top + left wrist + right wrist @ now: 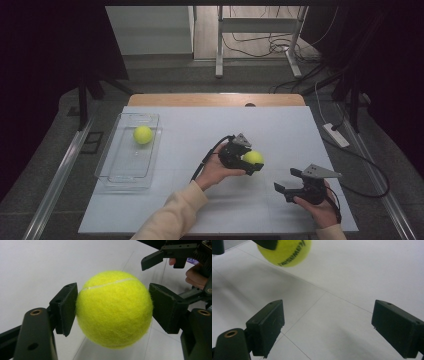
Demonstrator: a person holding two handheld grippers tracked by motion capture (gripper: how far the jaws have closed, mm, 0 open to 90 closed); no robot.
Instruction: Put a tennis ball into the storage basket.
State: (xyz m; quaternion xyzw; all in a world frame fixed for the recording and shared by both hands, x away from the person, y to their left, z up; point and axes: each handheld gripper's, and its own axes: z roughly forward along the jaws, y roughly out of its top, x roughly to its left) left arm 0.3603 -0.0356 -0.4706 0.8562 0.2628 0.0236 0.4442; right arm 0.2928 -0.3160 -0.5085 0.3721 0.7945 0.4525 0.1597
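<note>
Two fuzzy yellow-green tennis balls: one [143,134] lies inside the tray, the other [253,157] sits between the jaws of the left claw [256,166]. One clear rectangular plastic tray [112,172]. One white worktop [280,125]. Two black hand-held claws, the second being the right claw [285,181].

High view: table [220,125] seen from above, facing twelve o'clock.
Left gripper view: close, along jaws.
Right gripper view: close, low.
Shared: tennis ball [113,308].
</note>
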